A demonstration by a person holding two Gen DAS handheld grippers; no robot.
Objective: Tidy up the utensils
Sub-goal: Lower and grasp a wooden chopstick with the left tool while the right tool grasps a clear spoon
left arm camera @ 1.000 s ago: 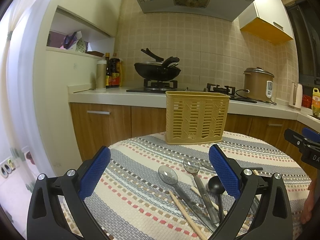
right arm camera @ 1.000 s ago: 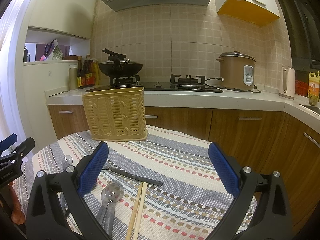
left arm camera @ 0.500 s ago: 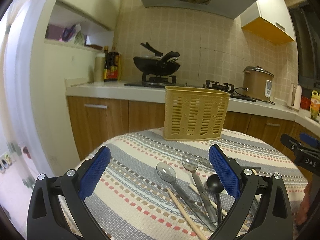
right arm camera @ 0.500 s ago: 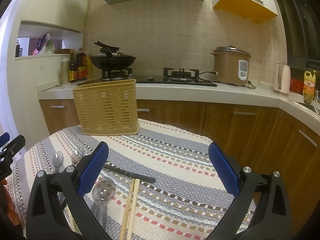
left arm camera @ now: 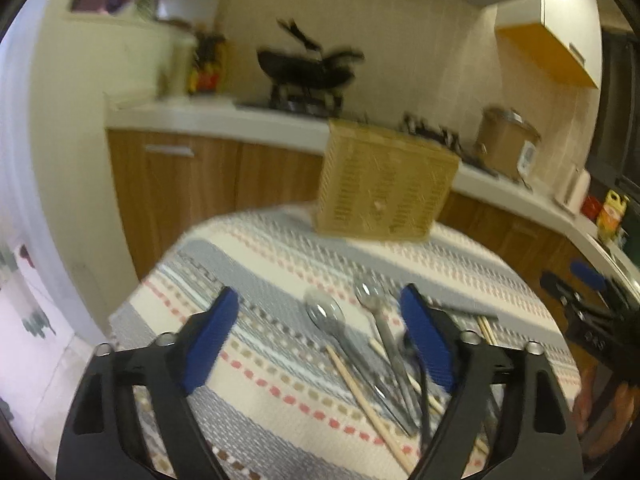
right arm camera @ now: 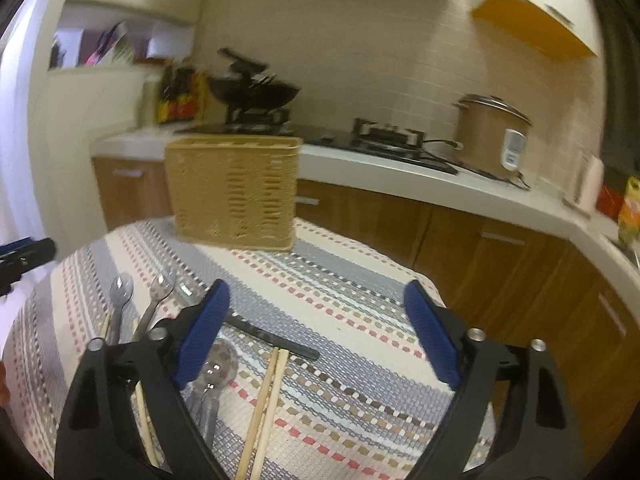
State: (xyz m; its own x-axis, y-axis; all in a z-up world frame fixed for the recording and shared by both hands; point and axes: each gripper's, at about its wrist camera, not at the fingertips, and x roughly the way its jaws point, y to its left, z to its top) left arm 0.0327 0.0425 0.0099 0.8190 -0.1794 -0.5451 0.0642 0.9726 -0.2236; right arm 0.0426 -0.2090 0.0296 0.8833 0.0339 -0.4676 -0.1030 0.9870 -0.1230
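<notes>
1. Left claw and right claw both have their jaws apart with nothing between them; they've just been closing a bit.
2. Spoons and chopsticks lie in a loose pile on the surface, well short of the basket.
3. Risk: everything overlaps, so a grab could probably drag neighbours along or scatter them.

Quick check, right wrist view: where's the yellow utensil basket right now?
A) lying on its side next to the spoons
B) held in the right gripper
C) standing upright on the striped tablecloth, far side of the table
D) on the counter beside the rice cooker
C: the yellow basket stands upright on the striped tablecloth, beyond the spoons and chopsticks, with no gripper touching it.
</notes>
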